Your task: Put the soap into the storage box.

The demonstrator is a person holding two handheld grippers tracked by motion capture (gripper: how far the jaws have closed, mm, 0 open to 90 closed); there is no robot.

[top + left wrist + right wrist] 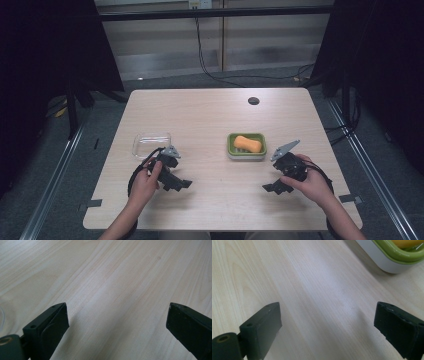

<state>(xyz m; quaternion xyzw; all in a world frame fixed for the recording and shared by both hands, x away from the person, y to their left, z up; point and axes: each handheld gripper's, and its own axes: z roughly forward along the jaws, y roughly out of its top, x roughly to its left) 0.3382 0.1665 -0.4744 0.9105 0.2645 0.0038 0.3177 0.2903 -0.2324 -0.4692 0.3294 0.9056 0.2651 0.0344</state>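
1. Both tongs sit low over a pale wooden table, one in each of a person's hands, which come in from the bottom edge of the high view.

2. At lower left of the high view, the left gripper points toward the middle of the table. In the left gripper view its two black jaws stand wide apart with nothing between them but bare wood grain.

3. Just above that hand, left of centre, lies a clear plastic lid, flat on the table. It looks like a shallow see-through cover, close to the left hand but not held.

4. Right of centre sits a green soap dish on a pale base, with an orange bar of soap lying inside it. The dish is uncovered. Its green rim and grey-white base also show in the upper right corner of the right gripper view.

5. At lower right of the high view, the right gripper points inward toward the table centre, near the dish but apart from it. In the right gripper view its jaws are spread wide and hold nothing.

6. My judgement of progress: the work appears to be at its very start. The likely job is bringing lid and dish together, and neither has been grasped. Everything remains: reaching, gripping the lid, carrying it across and seating it over the soap.
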